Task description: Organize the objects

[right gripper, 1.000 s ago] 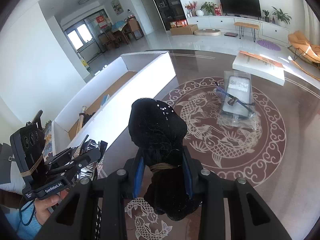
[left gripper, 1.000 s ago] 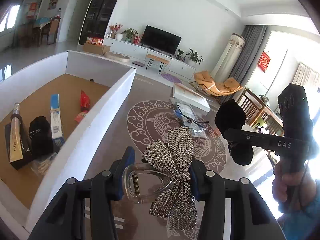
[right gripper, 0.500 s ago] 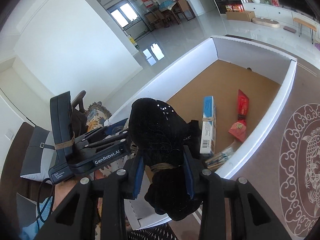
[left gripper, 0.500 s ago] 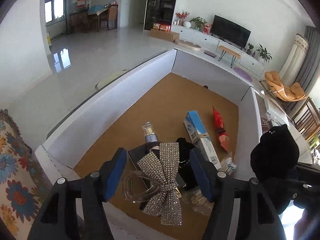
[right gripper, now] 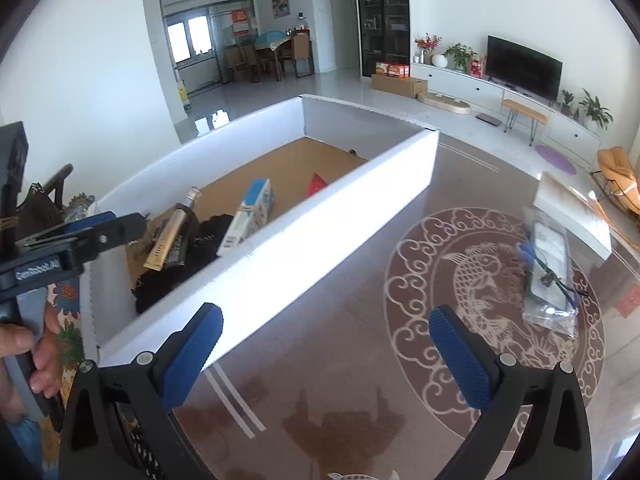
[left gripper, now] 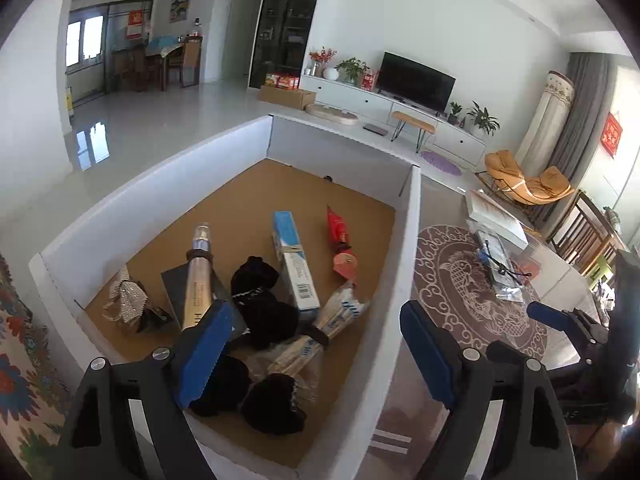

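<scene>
Both grippers have nothing in them right now. The left gripper point(left gripper: 316, 344) sits low in the left wrist view over the white cardboard box point(left gripper: 412, 248), its blue pads point(left gripper: 204, 346) spreading apart with only air between them. The right gripper point(right gripper: 326, 356) is at the bottom of its own view, over the brown koi-pattern table point(right gripper: 344, 320) just right of the box wall, its jaws also opening and bare.

Inside the box, the rhinestone bow hair clip point(left gripper: 127, 300) lies in the lower-left corner. A black pouch point(left gripper: 274, 404) sits at the near end, bottom centre, next to another black one point(left gripper: 260, 304), a gold tube point(left gripper: 197, 280), a blue-and-white carton point(left gripper: 295, 258), a red packet point(left gripper: 339, 240) and a bag of sticks point(left gripper: 320, 332).

Out on the table, right side of the frame, a clear plastic packet point(right gripper: 550, 276) lies on the koi pattern, with a white book point(right gripper: 572, 208) just beyond it.
</scene>
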`<act>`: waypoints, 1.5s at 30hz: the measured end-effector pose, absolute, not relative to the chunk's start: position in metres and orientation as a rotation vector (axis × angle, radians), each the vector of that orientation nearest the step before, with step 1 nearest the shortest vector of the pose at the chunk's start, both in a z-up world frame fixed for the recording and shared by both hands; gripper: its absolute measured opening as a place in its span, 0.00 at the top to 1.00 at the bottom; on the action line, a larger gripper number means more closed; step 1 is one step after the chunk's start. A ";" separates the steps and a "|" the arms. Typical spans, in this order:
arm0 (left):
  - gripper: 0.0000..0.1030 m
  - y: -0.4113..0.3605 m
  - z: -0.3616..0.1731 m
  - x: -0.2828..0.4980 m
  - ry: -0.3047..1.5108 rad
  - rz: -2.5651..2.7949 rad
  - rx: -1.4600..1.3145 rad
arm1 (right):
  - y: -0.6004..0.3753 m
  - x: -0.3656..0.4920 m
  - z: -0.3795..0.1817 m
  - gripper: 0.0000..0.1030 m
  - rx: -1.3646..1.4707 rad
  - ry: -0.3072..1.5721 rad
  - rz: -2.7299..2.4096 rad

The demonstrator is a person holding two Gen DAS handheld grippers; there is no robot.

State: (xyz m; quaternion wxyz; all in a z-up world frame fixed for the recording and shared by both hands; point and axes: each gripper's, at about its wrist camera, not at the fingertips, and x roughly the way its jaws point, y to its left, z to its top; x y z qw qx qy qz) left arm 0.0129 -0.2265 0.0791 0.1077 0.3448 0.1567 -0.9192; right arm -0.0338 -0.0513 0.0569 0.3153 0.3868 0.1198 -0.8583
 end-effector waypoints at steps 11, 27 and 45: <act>0.00 -0.048 0.030 -0.008 0.265 -2.984 1.277 | 0.164 -0.031 -0.013 0.00 1.356 0.241 -2.627; 0.00 -0.057 -0.042 -0.087 0.182 -2.796 1.415 | 0.210 -0.018 -0.028 0.00 1.438 0.131 -2.672; 0.00 -0.049 -0.050 -0.100 0.023 -2.759 1.423 | 0.111 -0.201 0.024 0.03 1.187 0.464 -2.431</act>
